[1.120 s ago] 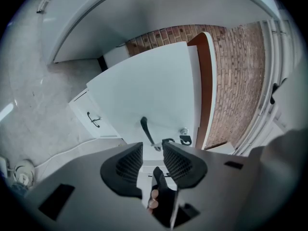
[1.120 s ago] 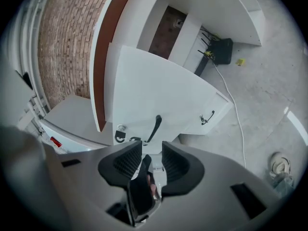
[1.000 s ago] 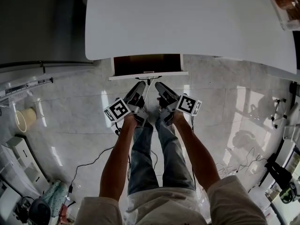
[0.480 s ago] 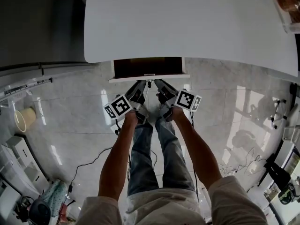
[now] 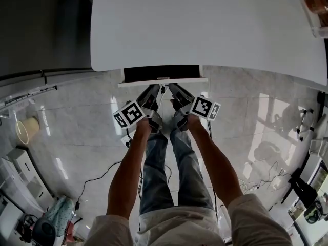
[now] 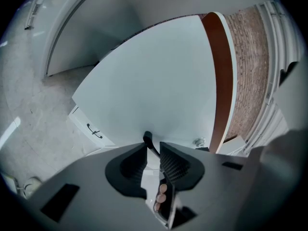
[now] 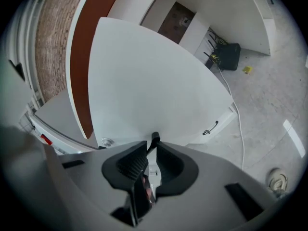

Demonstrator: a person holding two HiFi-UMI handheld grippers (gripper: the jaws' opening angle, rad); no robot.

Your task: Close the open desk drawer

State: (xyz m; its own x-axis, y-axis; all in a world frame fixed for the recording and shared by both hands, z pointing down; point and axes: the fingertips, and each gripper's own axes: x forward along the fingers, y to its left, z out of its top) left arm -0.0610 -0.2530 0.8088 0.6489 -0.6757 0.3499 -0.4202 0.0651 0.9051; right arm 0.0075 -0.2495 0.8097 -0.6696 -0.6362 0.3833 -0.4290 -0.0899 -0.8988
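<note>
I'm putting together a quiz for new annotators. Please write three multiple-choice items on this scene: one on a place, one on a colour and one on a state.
1. Where is the white desk drawer?
A. under the front edge of the white desk top
B. on the floor
C. on top of the desk

2. What colour is the drawer's thin bar handle?
A. red
B. black
C. yellow

3. What state is the drawer in?
A. shut flush
B. partly open
C. taken out

Answers:
1 A: the drawer juts out from beneath the desk edge.
2 B: the bar between the left gripper's jaws is black.
3 B: the drawer's dark inside shows behind its front.
</note>
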